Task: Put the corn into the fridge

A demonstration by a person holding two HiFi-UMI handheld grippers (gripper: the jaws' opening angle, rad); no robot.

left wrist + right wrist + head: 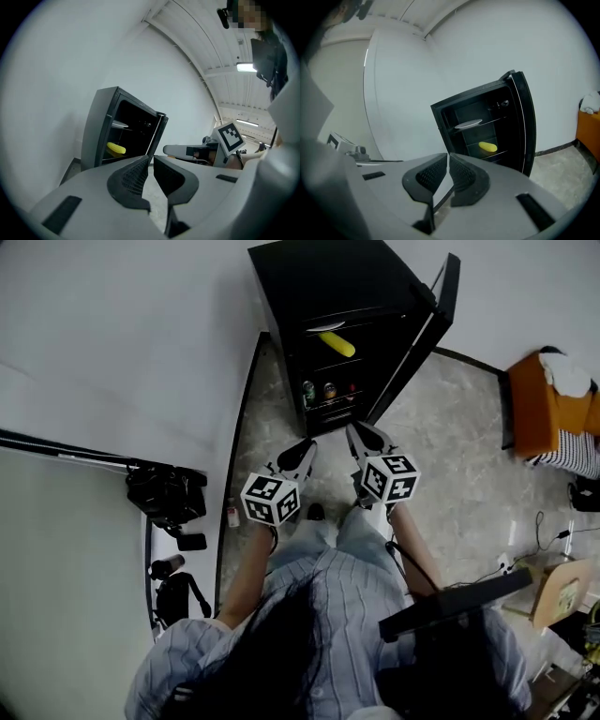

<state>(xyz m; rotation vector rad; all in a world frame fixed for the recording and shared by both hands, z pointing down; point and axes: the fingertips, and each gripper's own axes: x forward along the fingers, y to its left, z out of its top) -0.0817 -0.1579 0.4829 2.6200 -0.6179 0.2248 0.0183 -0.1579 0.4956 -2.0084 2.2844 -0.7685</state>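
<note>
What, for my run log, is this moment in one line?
corn: inside fridge | door: open | left claw: shut, empty | right claw: shut, empty

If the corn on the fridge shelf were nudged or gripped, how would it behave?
The corn lies on its side, rounded and elongated, so a nudge would probably roll it. It holds a straight shape, so it is likely stiff. Its surface looks smooth, so it might slip in a grip.
</note>
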